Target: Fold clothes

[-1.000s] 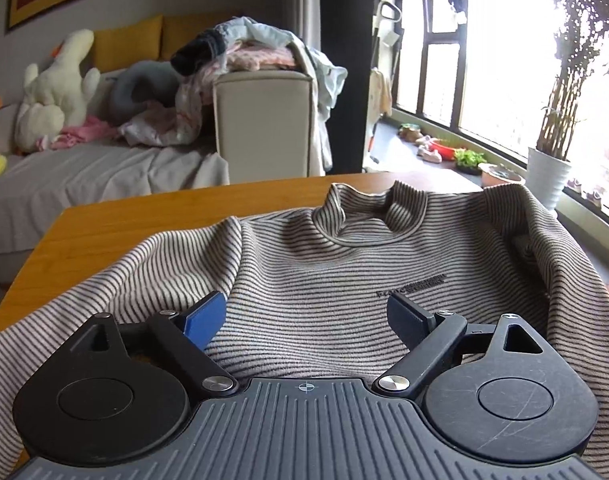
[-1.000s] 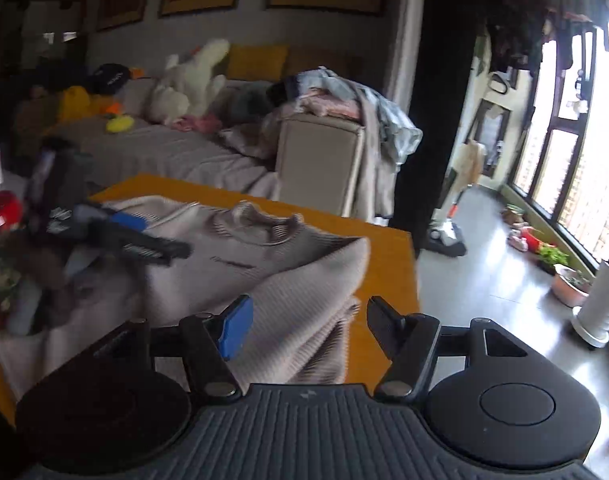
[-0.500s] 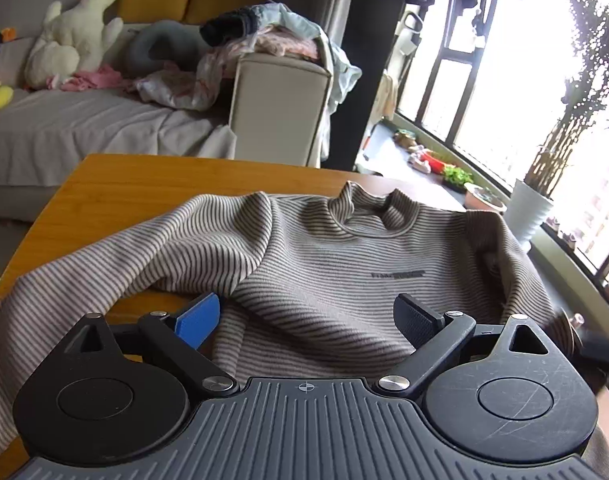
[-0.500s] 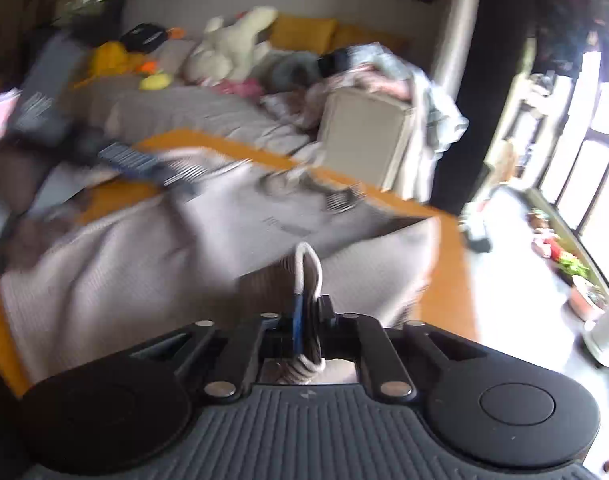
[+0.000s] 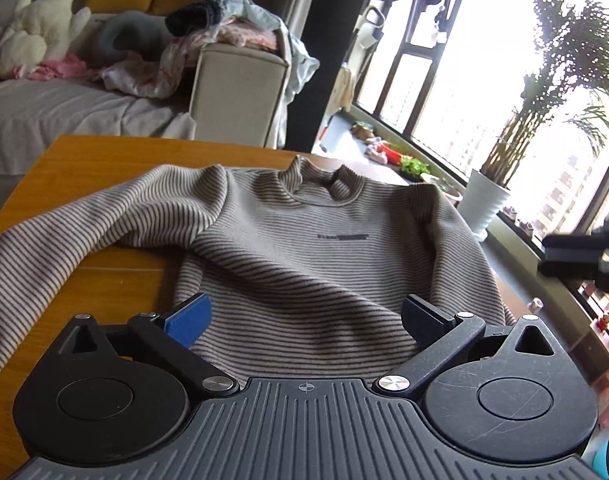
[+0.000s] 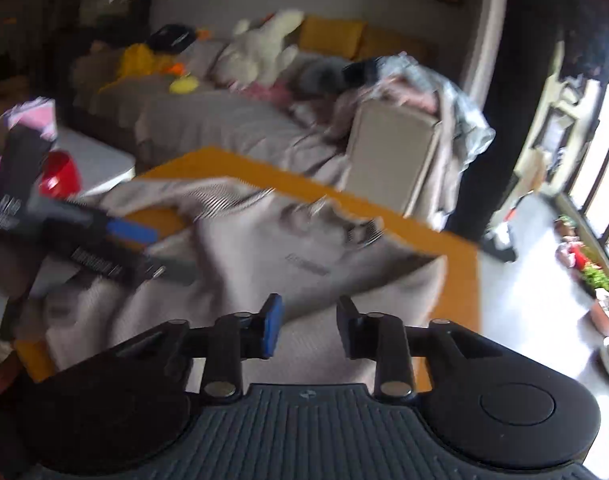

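Sweater (image 5: 304, 248), striped, lies spread on the wooden table (image 5: 116, 152) just ahead of both my tongs, collar at the far end. My left gripper (image 5: 304, 314) is opening, jaws wide apart over the hem and gripping nothing. My right gripper (image 6: 310, 330) is opening too, with only a narrow, empty gap above the cloth.

- Your left gripper (image 5: 304, 314) tilts downward, its 2 fingers spread wide and opening further, with nothing pinched between the pads.
- From your right wrist view, that left gripper (image 6: 144, 248) reaches in from the left edge, blurred.
- Your right gripper (image 6: 309, 328) also tilts downward, its jaws opening with a narrow gap and nothing clamped between them.
- In the left wrist view, your right gripper (image 5: 580, 252) shows only as a dark shape at the right edge.
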`<move>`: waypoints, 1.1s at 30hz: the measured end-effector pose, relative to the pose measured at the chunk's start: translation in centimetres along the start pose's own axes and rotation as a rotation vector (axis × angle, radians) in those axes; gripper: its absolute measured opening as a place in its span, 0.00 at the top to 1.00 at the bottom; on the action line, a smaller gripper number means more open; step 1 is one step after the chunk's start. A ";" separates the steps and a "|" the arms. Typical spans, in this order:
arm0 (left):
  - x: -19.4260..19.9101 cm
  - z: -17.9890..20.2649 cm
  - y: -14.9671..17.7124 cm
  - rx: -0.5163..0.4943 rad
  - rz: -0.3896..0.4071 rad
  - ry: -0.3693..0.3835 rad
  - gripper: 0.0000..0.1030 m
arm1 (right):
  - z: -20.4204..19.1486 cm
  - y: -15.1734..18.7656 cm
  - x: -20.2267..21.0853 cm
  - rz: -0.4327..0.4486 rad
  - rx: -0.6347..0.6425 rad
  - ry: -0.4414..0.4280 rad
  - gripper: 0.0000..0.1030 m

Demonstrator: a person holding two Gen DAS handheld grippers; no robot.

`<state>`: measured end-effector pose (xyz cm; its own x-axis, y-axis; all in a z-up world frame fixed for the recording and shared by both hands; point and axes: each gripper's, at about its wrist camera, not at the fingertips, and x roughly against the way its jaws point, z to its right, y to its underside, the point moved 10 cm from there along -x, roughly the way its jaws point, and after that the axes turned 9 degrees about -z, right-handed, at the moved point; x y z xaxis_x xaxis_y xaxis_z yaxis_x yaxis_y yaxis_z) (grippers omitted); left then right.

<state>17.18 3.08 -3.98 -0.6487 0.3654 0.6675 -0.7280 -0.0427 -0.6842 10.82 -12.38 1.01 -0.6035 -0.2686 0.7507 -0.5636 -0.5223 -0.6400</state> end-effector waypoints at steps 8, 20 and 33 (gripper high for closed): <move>0.3 -0.2 0.3 -0.003 -0.028 -0.042 0.00 | -7.2 4.6 -3.1 -0.061 0.248 0.109 0.60; 0.7 0.9 0.9 0.012 -0.045 0.032 0.00 | 21.8 -1.8 9.0 0.259 -0.501 0.469 0.91; 1.1 1.0 1.3 -0.022 -0.043 0.024 0.00 | 12.7 -17.1 0.0 0.368 -0.317 0.061 0.96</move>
<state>15.31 2.47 -3.84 -0.6111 0.3888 0.6895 -0.7501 -0.0064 -0.6613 27.56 -13.72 14.05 -0.8216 -0.3361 0.4605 -0.4452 -0.1265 -0.8865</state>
